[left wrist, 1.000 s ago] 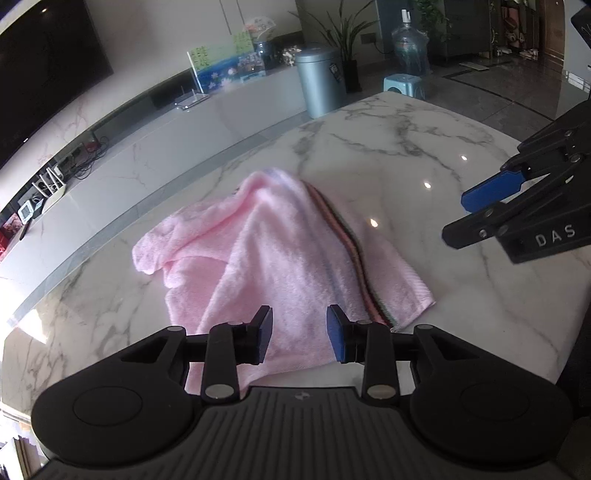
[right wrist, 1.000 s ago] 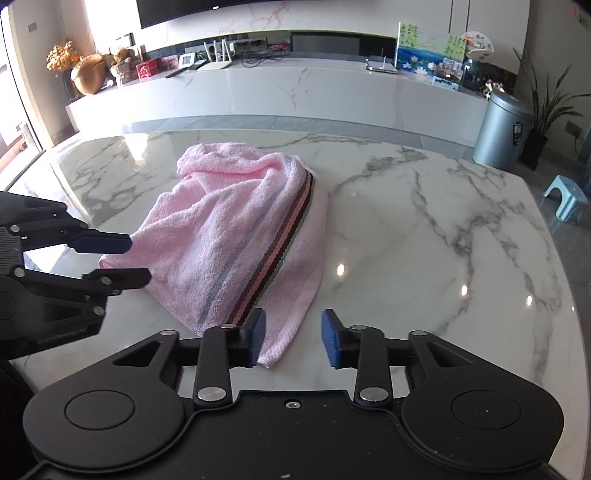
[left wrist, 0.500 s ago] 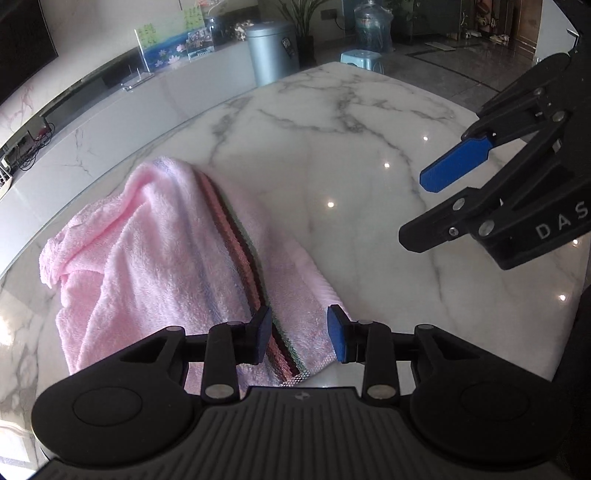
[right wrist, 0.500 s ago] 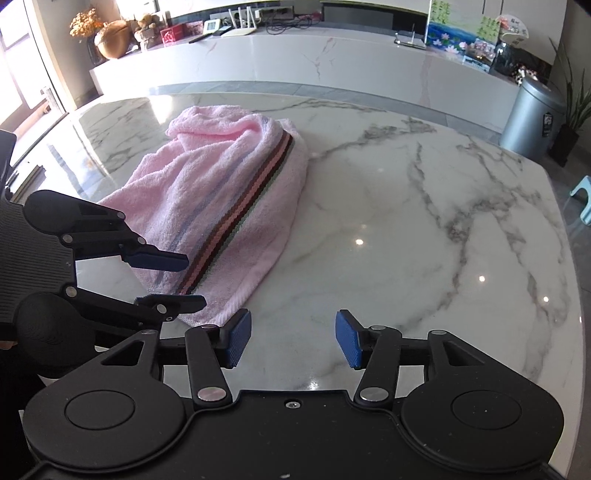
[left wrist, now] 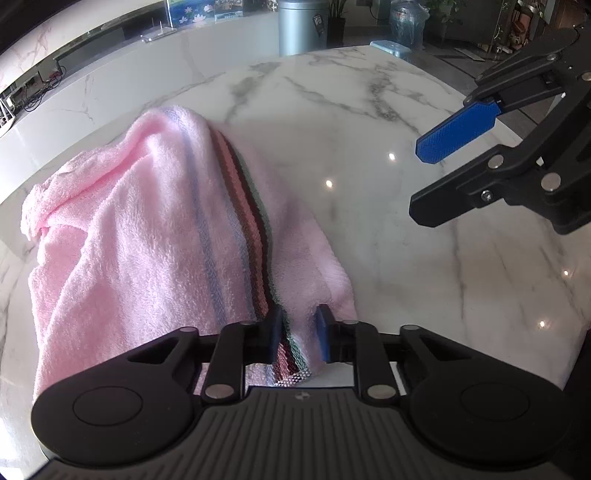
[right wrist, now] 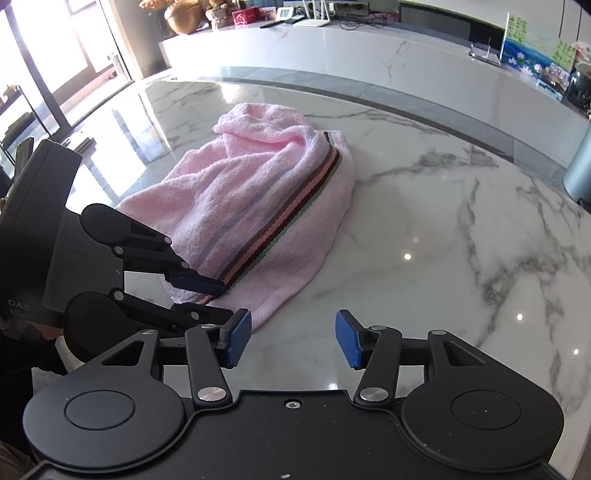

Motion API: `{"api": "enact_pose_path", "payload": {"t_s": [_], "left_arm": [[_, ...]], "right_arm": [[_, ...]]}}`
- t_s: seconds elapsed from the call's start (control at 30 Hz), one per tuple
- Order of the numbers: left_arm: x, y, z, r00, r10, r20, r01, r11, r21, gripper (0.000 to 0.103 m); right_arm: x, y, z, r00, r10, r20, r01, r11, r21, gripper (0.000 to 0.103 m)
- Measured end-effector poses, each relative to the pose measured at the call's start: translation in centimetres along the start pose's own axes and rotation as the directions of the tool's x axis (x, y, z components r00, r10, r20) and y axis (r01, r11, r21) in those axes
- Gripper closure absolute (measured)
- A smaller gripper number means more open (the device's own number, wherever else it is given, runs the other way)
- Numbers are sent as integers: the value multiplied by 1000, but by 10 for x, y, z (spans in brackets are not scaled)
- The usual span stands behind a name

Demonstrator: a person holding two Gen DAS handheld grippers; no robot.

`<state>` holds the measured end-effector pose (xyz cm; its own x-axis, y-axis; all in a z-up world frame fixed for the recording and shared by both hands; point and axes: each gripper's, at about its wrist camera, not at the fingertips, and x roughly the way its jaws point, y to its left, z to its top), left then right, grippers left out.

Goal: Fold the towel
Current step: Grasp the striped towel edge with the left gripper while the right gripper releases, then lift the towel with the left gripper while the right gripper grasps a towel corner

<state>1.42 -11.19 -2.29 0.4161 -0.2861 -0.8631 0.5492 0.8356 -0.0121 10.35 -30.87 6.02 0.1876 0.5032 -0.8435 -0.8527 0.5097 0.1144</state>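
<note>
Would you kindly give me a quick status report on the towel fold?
Left tool open around the pink towel striped corner. Right tool open, above bare marble table. Towel crumpled, unfolded. Nothing in the way.

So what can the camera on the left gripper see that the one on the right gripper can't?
Only the left wrist view shows the left gripper from behind, its pads either side of the pink towel's striped near edge, and the water bottle beyond the table. Only the right wrist view shows the right gripper, open over bare marble, plus the bright window and the ornaments on the counter. Both share the crumpled towel, the marble table, the grey bin and each other's gripper.
</note>
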Motion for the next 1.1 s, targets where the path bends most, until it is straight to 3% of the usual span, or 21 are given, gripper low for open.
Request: {"api": "enact_pose_path", "payload": {"t_s": [0.3, 0.53, 0.7, 0.83, 1.1], "left_arm": [[-39, 27, 8, 999, -2, 52, 3, 999, -32, 101], [-105, 80, 32, 982, 122, 143, -111, 991, -80, 101], [-127, 118, 48, 963, 215, 160, -195, 972, -134, 101], [-134, 142, 53, 949, 273, 158, -249, 955, -159, 101], [-122, 176, 44, 949, 290, 128, -262, 944, -199, 101]], "right_arm": [[3, -4, 27, 999, -3, -33, 0, 997, -81, 54], [12, -1, 54, 997, 0, -73, -12, 986, -165, 54], [33, 10, 70, 994, 16, -106, -38, 977, -210, 54], [58, 21, 80, 990, 20, -137, -51, 973, -224, 54], [113, 28, 82, 975, 22, -223, -57, 986, -154, 54]]}}
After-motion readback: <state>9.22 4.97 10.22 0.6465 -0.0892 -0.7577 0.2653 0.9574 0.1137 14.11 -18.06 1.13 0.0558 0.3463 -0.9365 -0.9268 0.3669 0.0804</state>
